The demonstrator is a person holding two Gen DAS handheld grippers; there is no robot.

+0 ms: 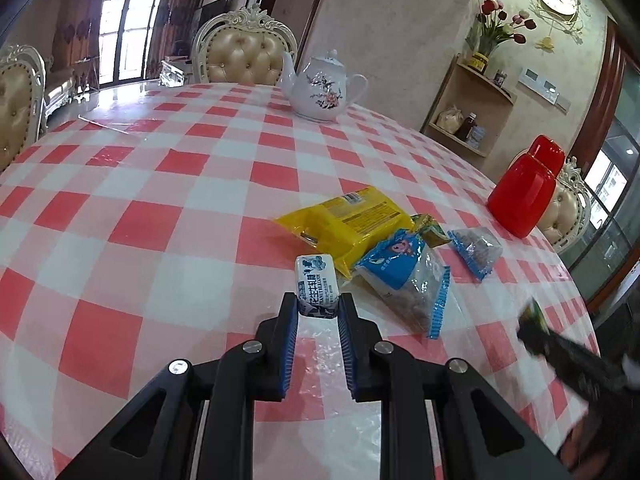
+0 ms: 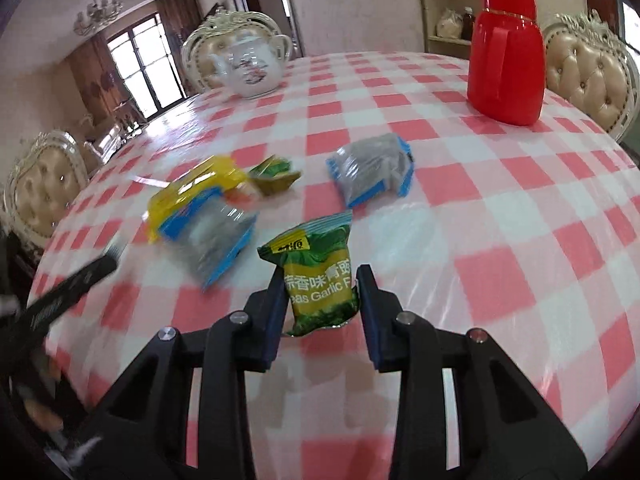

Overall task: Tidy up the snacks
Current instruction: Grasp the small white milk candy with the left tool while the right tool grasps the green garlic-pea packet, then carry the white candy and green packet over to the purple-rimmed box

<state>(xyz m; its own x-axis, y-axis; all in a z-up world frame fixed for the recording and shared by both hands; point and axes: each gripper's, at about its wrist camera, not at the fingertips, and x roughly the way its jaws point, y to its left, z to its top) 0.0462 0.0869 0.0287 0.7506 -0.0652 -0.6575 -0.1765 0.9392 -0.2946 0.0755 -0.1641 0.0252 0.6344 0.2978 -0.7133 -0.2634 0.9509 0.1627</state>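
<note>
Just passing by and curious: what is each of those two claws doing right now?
Left gripper: closed on a small white peanut candy bar.
Right gripper: closed on a green garlic pea packet.

I see a glossy plastic film over the checked cloth, shiny foil-like snack wrappers, a glazed porcelain teapot, and a smooth glossy plastic flask.

A white teapot stood on the checked tablecloth. A red jug stood well apart from it. Chairs sat behind the teapot.
</note>
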